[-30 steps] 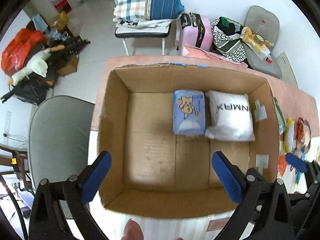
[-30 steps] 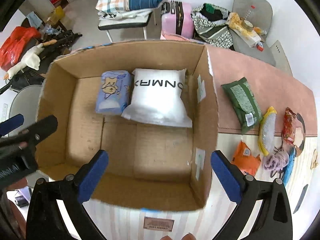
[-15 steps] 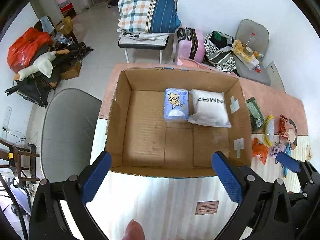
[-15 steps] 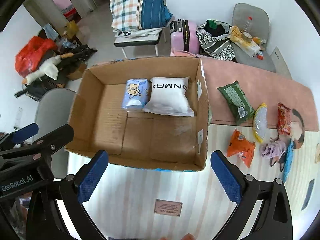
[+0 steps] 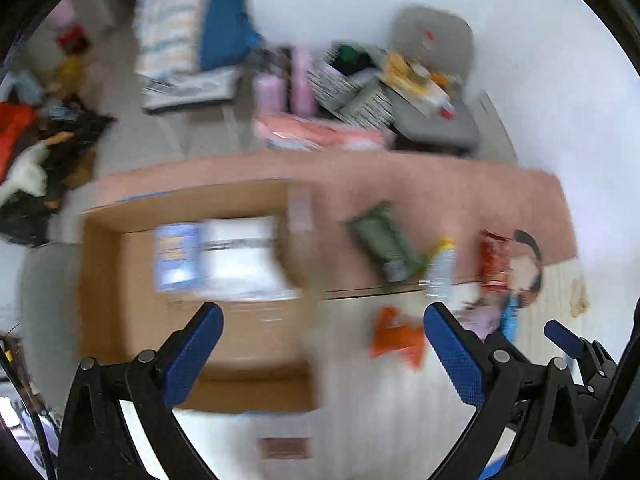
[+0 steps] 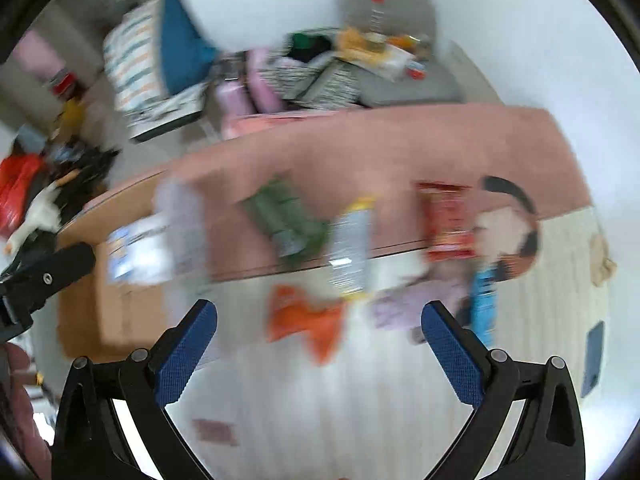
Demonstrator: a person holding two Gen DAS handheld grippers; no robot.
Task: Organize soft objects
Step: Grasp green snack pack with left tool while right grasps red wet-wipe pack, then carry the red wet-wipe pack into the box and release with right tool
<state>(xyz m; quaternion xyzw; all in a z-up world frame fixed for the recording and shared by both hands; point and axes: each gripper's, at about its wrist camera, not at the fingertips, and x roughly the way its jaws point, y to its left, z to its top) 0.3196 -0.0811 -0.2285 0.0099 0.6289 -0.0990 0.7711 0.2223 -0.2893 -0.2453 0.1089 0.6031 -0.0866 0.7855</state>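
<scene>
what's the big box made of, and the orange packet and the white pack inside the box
Box: looks like corrugated cardboard, matte brown, with folded flaps and tape patches. Orange packet: probably thin plastic film, crumpled, slightly glossy, though motion blur hides detail. White pack: seems a soft plastic-wrapped bundle, smooth and faintly shiny with dark print; its contents cannot be told.

— What's in your cardboard box (image 5: 132,320) at left of frame?
— A blue pack (image 5: 176,256) and white pack (image 5: 244,256), lying flat, touching.
— And outside?
— Your green pouch (image 6: 284,220), yellow-and-silver pouch (image 6: 352,248), red packet (image 6: 446,220) and orange packet (image 6: 308,320) lie blurred, mid-frame.
</scene>
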